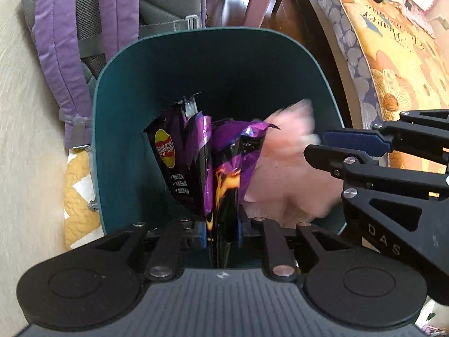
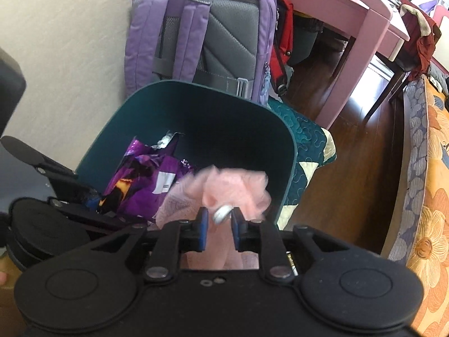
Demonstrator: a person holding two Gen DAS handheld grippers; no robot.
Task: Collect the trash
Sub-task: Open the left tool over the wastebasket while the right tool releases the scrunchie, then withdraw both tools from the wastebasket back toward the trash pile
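While both grippers hang over the bin, I look almost straight down into its dark teal inside. My left gripper has its blue pads pinched on the lower end of a purple chip bag; the crumpled bag stands up from the pads inside the bin's mouth, its torn silver edge uppermost. From the right wrist camera I see my right gripper with its jaws parted a little. A small silver disc sits in the gap between the pads, and a pink puff, blurred, lies just beyond them; I cannot tell whether either pad presses on the disc. That puff is inside the bin's near right corner, touching the chip bag on its left. In the left view the right gripper reaches in from the right edge, its tips at the puff. A purple backpack leans against the wall just behind the bin, and a quilt lies beside the bin.
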